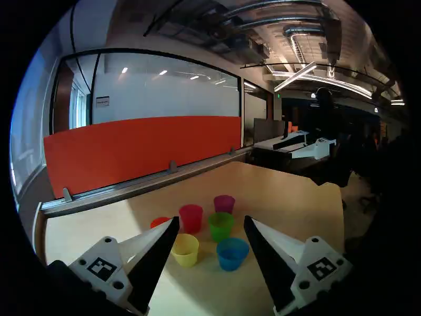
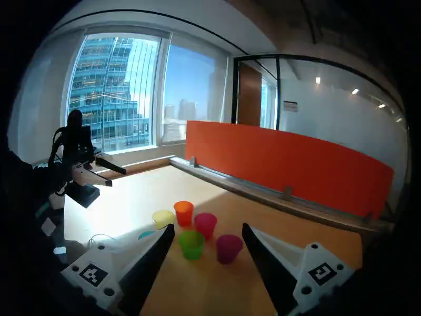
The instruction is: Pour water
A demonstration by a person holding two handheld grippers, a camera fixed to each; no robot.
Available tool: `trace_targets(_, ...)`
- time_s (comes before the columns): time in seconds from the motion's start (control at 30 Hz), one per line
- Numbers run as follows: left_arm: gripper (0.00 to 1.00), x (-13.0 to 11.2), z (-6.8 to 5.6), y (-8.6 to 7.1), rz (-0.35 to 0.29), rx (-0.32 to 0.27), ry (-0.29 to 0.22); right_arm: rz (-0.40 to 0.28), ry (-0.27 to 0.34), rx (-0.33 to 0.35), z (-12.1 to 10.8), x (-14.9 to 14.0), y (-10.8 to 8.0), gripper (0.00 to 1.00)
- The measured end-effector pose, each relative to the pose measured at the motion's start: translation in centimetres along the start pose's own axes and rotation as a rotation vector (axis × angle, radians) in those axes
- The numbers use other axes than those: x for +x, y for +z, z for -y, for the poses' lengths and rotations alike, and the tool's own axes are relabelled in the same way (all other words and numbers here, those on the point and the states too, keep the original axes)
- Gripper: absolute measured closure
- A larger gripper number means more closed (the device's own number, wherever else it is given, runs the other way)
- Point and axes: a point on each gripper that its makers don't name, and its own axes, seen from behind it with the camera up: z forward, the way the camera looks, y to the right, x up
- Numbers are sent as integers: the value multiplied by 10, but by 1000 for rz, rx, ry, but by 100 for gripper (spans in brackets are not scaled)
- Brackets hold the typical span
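While left gripper (image 1: 211, 218) and right gripper (image 2: 208, 226) hold fingers (image 1: 158, 253) spread and empty, cups (image 1: 221, 225) cluster near orange divider (image 1: 142, 147)

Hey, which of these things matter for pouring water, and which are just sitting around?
For the job: red cup, green cup, yellow cup, blue cup, purple cup, orange cup, left claw, right claw.
Just around: orange partition, window, far desks.
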Motion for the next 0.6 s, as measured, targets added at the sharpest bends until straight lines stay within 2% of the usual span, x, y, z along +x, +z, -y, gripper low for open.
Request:
trace_targets(0.27, 9, -28, -11, 15, 46, -37, 21, 40, -28, -10, -2, -23, 9, 1)
trace_targets(0.6, 9, -63, -27, 36, 121, -79, 26, 62, -17, 11, 5, -38, 21, 1)
